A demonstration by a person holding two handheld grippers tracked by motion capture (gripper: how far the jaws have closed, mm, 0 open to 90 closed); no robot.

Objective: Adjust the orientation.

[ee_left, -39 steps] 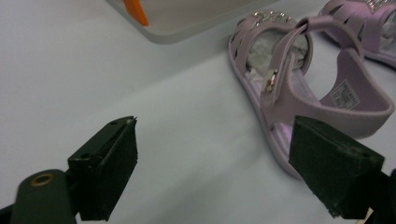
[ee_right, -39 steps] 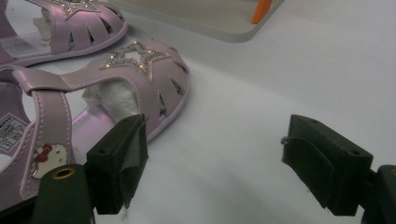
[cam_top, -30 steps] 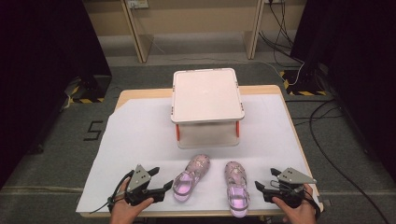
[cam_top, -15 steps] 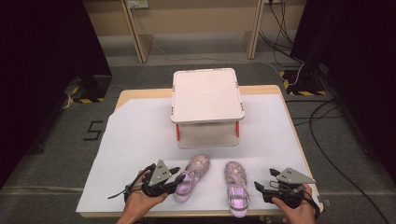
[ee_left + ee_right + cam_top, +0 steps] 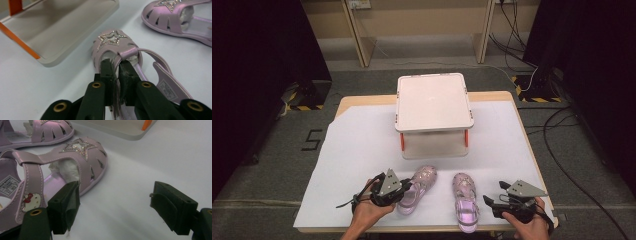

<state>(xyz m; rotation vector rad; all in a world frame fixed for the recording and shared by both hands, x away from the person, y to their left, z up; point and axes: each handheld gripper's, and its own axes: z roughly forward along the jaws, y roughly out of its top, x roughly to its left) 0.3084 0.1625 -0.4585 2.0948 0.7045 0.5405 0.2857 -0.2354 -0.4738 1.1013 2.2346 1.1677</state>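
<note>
Two small lilac sandals with glitter stars lie side by side near the table's front edge. My left gripper (image 5: 404, 188) (image 5: 116, 67) has just been closing and is now shut on the side wall of the left sandal (image 5: 419, 186) (image 5: 113, 41), beside its strap loop. The right sandal (image 5: 464, 196) (image 5: 75, 152) lies flat, stuffed with white paper. My right gripper (image 5: 488, 204) (image 5: 120, 203) rests open just right of it, one fingertip (image 5: 66, 202) close to the sandal's edge, nothing between the jaws.
A white two-level shelf with orange posts (image 5: 434, 100) (image 5: 62, 27) stands mid-table behind the sandals. White paper (image 5: 357, 150) covers the table. Cables run over the floor at the right.
My left gripper has moved right up to the left sandal and closed on its side. The right gripper and both sandals have stayed where they were.
</note>
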